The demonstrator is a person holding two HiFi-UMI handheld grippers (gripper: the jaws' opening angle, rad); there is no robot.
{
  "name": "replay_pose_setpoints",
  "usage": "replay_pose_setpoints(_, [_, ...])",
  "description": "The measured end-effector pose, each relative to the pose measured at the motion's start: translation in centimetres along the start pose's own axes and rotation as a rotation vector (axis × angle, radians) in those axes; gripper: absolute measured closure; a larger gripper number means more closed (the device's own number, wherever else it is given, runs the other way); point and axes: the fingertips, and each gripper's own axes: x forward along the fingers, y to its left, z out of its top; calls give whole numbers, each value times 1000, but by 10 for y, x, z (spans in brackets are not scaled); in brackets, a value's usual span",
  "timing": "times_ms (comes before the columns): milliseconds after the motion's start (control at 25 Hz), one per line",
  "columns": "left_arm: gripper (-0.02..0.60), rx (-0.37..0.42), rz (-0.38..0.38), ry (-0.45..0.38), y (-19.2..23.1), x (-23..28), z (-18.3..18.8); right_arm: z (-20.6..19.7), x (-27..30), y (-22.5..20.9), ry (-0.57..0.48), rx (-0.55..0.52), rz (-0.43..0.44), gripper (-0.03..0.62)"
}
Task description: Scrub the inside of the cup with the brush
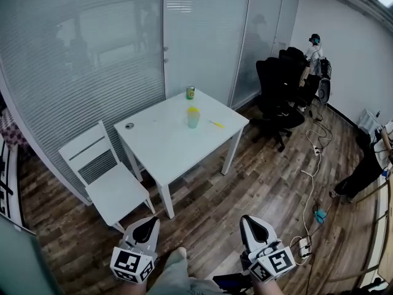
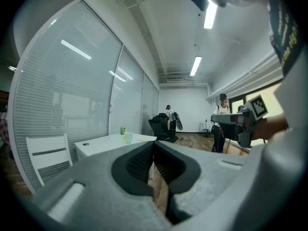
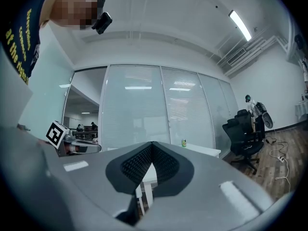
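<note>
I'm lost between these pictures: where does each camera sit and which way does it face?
Head view: on the head, looking down at the table; left tongs, right tongs, knee show.
Left gripper view: rides left tongs, faces table; shirt shows.
Right gripper view: rides right tongs, faces glass wall; shirt shows.
All share the green can.

Bare wood floor [image 1: 258, 183] lies open between me and the white table [image 1: 166, 149], and its near and right sides are free to approach. The white chair [image 1: 116, 192] stands just beside its left side and blocks that way. On top, the can [image 1: 190, 93] stands behind the cup [image 1: 193, 118] and the brush [image 1: 216, 124] lies near the cup's right. The near half is bare. Cables [image 1: 310, 177] trail across the floor on my right.
</note>
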Motion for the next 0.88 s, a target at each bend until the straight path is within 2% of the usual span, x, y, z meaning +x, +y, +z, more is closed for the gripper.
replay_pose_setpoints(320, [580,-21,-8,1,34,50,-2,-7,38,-29,9,7,-38,588])
replay_pose_setpoints(880, [580,-7,-93,-17,108,181,32,10,153,-91,-12,-15,-124,588])
